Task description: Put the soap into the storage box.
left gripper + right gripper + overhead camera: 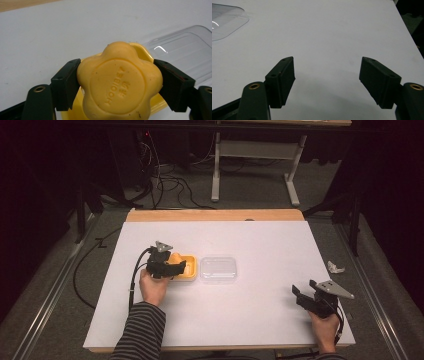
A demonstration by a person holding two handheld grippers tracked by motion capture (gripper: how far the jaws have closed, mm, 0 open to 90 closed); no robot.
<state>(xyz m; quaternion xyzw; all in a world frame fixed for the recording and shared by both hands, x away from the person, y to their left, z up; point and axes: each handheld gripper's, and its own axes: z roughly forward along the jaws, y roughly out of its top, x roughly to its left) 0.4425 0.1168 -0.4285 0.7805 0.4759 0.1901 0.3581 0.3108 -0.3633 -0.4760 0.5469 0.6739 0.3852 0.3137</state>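
A yellow flower-shaped soap bar (pixel 119 82) stamped with lettering sits between the jaws of my left gripper (pixel 117 83), which is shut on it. The soap hangs just over a yellow soap dish (pixel 187 271) left of the table's middle; the dish's rim (pixel 142 48) peeks out behind the soap. My left gripper (pixel 172 266) is at the dish's left end. A clear plastic lid (pixel 218 269) lies flat right beside the dish, also visible as the lid (pixel 182 51) and lid (pixel 224 21). My right gripper (pixel 306 296) stands open near the table's front right corner, nothing between its jaws (pixel 327 82).
A white sheet (pixel 260 315) covers the wooden table. A crumpled white scrap (pixel 335 267) lies on the floor off the right edge. Cables and a white table frame (pixel 257 150) stand on the floor beyond the far edge.
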